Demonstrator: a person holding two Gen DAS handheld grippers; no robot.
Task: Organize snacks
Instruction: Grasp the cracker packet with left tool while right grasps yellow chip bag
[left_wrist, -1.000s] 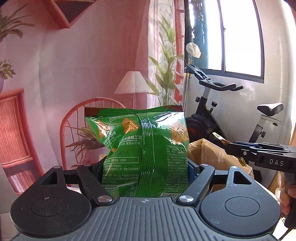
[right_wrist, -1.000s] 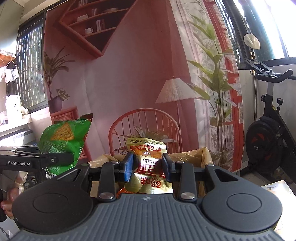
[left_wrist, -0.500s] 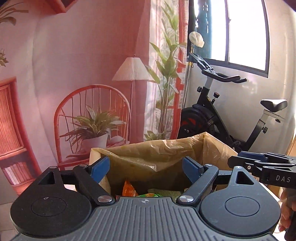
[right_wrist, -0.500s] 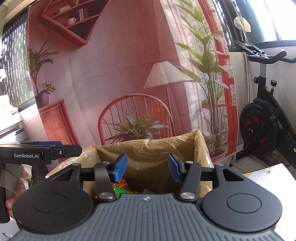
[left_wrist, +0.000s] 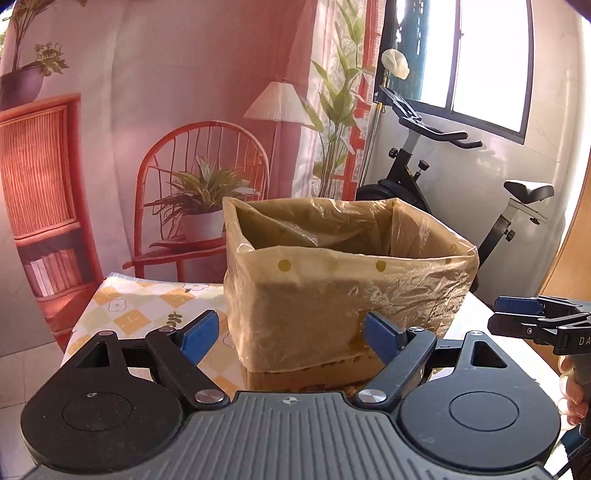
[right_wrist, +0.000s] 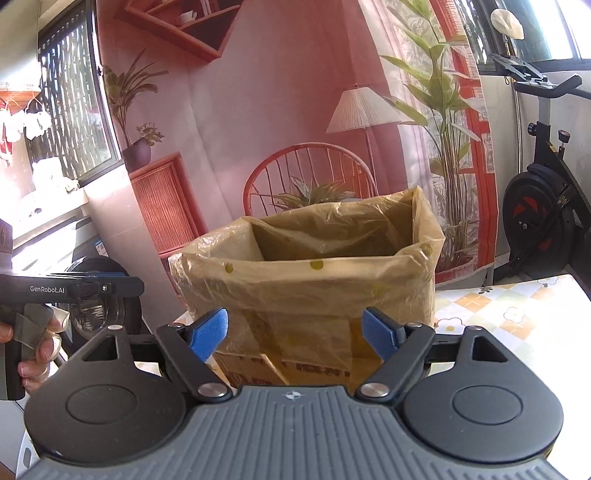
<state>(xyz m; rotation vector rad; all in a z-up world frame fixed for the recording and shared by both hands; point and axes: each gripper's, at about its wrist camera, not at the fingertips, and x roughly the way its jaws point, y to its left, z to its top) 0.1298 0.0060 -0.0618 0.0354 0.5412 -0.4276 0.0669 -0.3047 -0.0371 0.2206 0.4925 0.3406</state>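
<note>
A cardboard box lined with a yellowish plastic bag (left_wrist: 343, 288) stands on the table; it also shows in the right wrist view (right_wrist: 310, 280). Its inside is hidden from both views, so no snack packets show. My left gripper (left_wrist: 291, 336) is open and empty, in front of the box and below its rim. My right gripper (right_wrist: 295, 334) is open and empty, also in front of the box. The right gripper shows at the right edge of the left wrist view (left_wrist: 535, 325), and the left gripper at the left edge of the right wrist view (right_wrist: 74, 286).
The table carries a yellow checked flower cloth (left_wrist: 133, 314), which also shows in the right wrist view (right_wrist: 509, 310). A printed backdrop with a red chair (left_wrist: 203, 192) hangs behind. An exercise bike (left_wrist: 443, 177) stands at the right.
A second ago the left gripper held a green snack bag and the right a gold packet. Both opened over the box, dropped them in, and have since pulled back and down.
</note>
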